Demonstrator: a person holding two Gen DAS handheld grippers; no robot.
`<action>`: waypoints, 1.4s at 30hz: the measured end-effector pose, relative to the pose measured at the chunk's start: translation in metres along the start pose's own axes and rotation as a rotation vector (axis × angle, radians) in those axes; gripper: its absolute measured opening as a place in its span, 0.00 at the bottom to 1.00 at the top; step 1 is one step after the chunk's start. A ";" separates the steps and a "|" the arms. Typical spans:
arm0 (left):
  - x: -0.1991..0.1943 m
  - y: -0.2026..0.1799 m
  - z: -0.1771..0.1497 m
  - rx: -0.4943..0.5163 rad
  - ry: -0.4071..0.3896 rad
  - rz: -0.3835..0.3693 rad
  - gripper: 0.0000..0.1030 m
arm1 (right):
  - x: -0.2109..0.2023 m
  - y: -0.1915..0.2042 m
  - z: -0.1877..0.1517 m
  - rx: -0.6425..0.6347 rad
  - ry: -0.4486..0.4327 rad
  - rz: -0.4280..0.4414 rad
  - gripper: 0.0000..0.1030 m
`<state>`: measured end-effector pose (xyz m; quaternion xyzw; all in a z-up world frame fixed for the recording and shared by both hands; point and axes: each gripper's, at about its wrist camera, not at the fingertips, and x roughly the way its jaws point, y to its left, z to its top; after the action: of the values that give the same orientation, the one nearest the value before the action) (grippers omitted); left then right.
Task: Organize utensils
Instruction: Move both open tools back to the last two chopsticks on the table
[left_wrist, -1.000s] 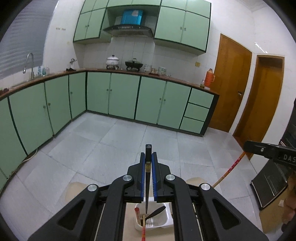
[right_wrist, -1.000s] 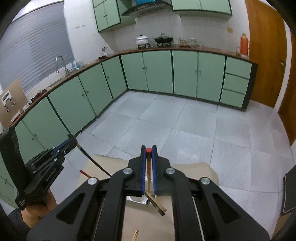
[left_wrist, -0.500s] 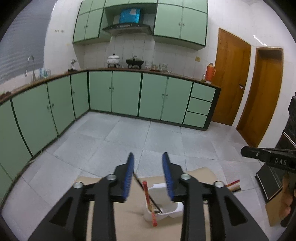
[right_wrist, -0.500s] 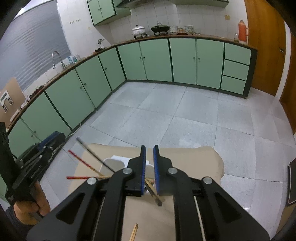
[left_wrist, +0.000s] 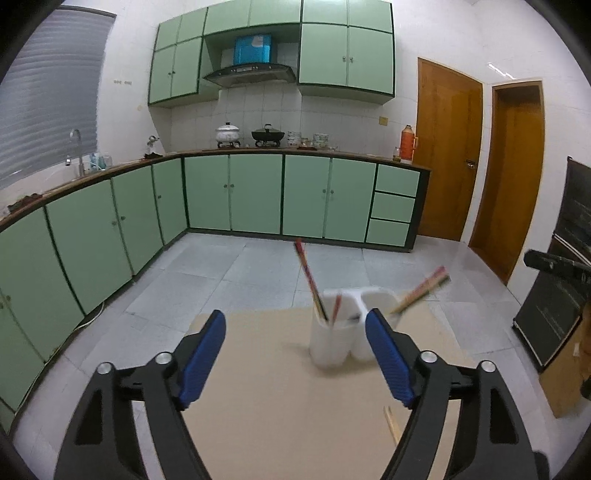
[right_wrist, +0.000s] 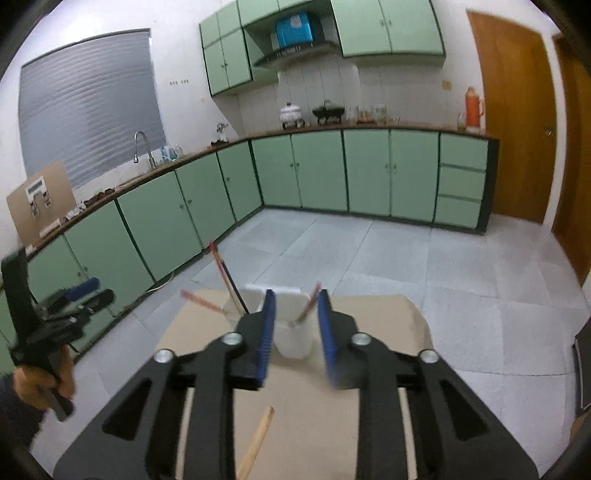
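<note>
The left gripper (left_wrist: 295, 354) stands spread wide with nothing between its blue pads (left_wrist: 201, 360); its jaws have just been opening. It hangs above the near part of the tabletop (left_wrist: 280, 406), a surface covered in plain tan board. The right gripper (right_wrist: 295, 332) is parted more narrowly and empty too, its jaws also having just been opening; it points toward the white utensil holder (right_wrist: 293, 341), which shows in the gap between the fingers but lies beyond them, untouched.

That holder (left_wrist: 332, 339) stands upright at the far edge of the tabletop, a white tub with two compartments side by side; in the left compartment red chopsticks (left_wrist: 308, 278) lean up and to the left, with a darker stick among them; in the right compartment another pair of chopsticks (left_wrist: 424, 288) tilts out to the right; all are blurred, so finer detail cannot be told.

A single pale wooden chopstick (right_wrist: 256, 445) lies flat on the near tabletop, apart from the holder; it shows also near the left gripper's right finger (left_wrist: 391, 424).

At the left edge of the right view a hand (right_wrist: 40, 380) holds the left gripper's black handle.
</note>
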<state>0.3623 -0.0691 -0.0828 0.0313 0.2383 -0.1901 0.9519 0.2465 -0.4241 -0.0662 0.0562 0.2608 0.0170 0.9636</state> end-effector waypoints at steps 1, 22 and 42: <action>-0.010 -0.001 -0.013 -0.002 -0.010 0.011 0.78 | -0.005 0.002 -0.018 -0.008 -0.004 -0.008 0.30; -0.091 -0.014 -0.207 -0.178 0.055 0.071 0.82 | 0.004 0.126 -0.303 -0.168 0.223 0.008 0.29; -0.060 -0.046 -0.229 -0.097 0.151 0.034 0.82 | 0.016 0.086 -0.293 -0.082 0.213 -0.010 0.19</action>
<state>0.1952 -0.0569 -0.2561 0.0036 0.3177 -0.1591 0.9347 0.1119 -0.3088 -0.3158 0.0134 0.3609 0.0287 0.9321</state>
